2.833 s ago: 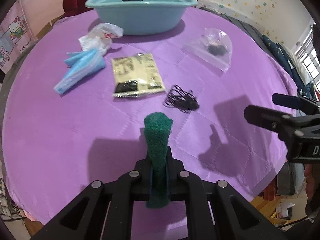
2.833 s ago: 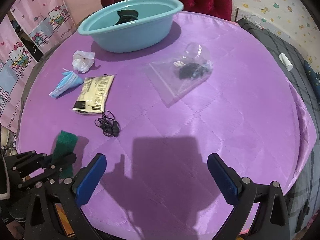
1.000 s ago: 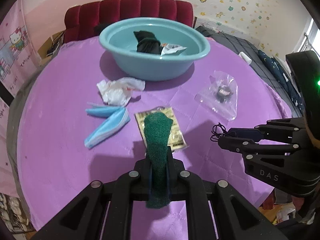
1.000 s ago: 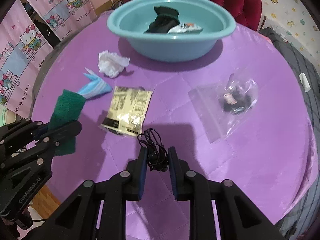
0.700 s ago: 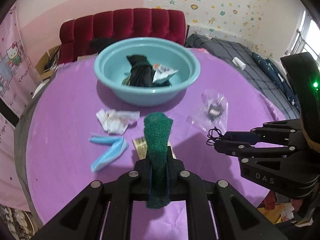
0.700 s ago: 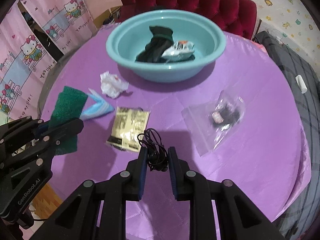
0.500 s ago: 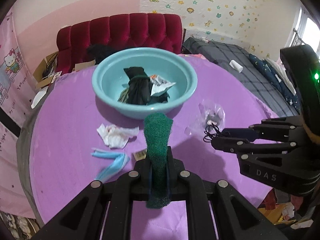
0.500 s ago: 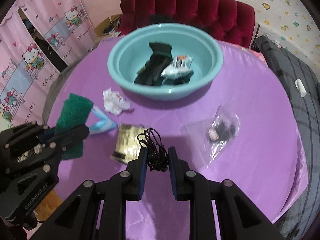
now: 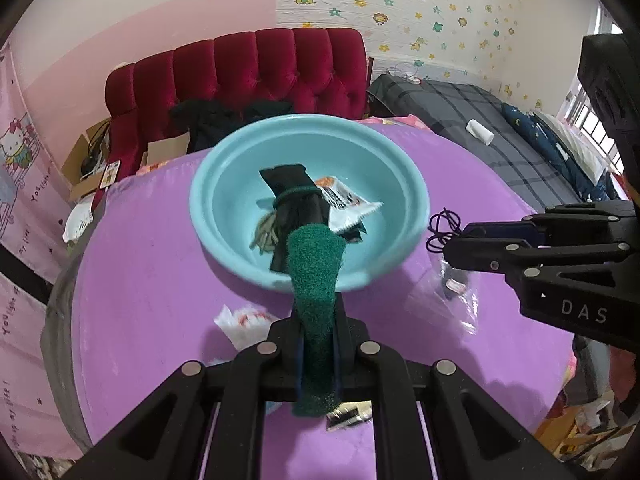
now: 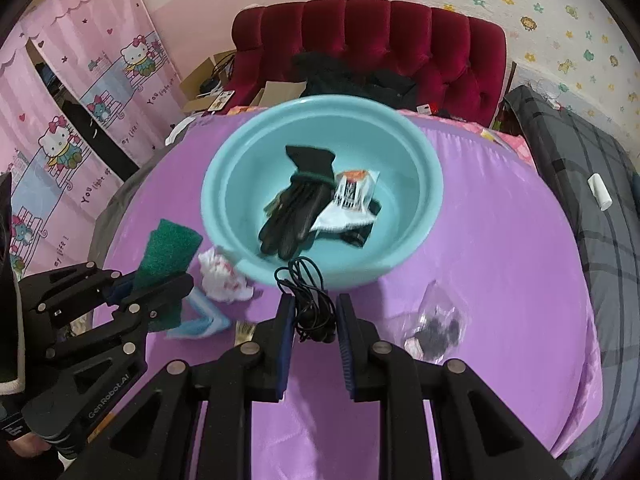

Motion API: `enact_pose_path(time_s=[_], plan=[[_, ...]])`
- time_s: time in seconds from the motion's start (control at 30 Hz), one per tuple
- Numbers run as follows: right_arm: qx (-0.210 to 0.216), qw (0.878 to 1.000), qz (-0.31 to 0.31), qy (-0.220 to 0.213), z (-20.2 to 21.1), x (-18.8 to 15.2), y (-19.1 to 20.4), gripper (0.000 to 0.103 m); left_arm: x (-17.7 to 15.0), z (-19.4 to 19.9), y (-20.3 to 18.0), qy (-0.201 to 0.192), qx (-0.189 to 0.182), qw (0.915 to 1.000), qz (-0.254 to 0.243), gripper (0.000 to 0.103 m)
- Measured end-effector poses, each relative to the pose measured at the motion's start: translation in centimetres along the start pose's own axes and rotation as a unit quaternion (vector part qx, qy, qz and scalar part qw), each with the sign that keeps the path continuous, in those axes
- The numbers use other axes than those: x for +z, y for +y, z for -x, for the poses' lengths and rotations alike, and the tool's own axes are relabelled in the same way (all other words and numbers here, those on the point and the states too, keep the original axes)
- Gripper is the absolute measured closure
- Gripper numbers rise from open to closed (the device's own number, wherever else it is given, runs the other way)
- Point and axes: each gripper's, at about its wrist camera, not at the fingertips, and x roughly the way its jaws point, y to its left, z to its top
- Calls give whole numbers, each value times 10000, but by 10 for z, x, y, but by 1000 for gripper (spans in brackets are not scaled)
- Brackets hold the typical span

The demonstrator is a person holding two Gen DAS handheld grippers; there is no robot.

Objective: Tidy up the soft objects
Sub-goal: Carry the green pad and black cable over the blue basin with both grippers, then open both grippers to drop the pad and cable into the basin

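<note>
My left gripper (image 9: 316, 320) is shut on a green scouring pad (image 9: 316, 272), held upright above the table just in front of the teal basin (image 9: 224, 168); the pad also shows in the right wrist view (image 10: 170, 252). My right gripper (image 10: 314, 312) is shut on a tangled black cable (image 10: 308, 300), held near the basin's front rim (image 10: 432, 176); the cable also shows in the left wrist view (image 9: 442, 226). The basin holds black gloves (image 10: 296, 212) and a white packet (image 10: 348, 200).
On the purple round table (image 10: 500, 264) lie a crumpled white tissue (image 10: 222, 278), a blue face mask (image 10: 200, 320), a yellow packet edge (image 10: 244, 330) and a clear bag with dark items (image 10: 438, 326). A red sofa (image 10: 368, 36) stands behind, a grey bed (image 10: 592, 160) to the right.
Both grippers have moved forward toward the basin with their loads, which now fills more of both views. The right gripper, open 2.8 s ago, has since closed on the black cable.
</note>
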Motion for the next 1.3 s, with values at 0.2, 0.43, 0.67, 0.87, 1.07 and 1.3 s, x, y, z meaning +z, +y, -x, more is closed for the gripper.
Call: enact_pose_path(time_s=[0.2, 0.43, 0.67, 0.87, 1.07, 1.3], plan=[[-75, 10000, -19, -34, -13, 24, -4, 82, 19, -17, 12, 37, -27, 10000, 14, 93], [-150, 9998, -150, 8, -33, 49, -13, 82, 37, -41, 22, 154, -84, 9998, 64, 93], [-255, 9995, -158, 45, -57, 69, -18, 82, 53, -67, 33, 243, -93, 9996, 124, 92], [-250, 9993, -280, 25, -80, 86, -26, 81, 65, -93, 43, 386, -79, 9990, 196, 92], [-222, 9988, -419, 126, -110, 99, -32, 81, 73, -119, 49, 496, -82, 9983, 291, 92], [-235, 9983, -495, 192, -122, 105, -37, 81, 78, -126, 49, 523, -117, 9980, 342, 92]])
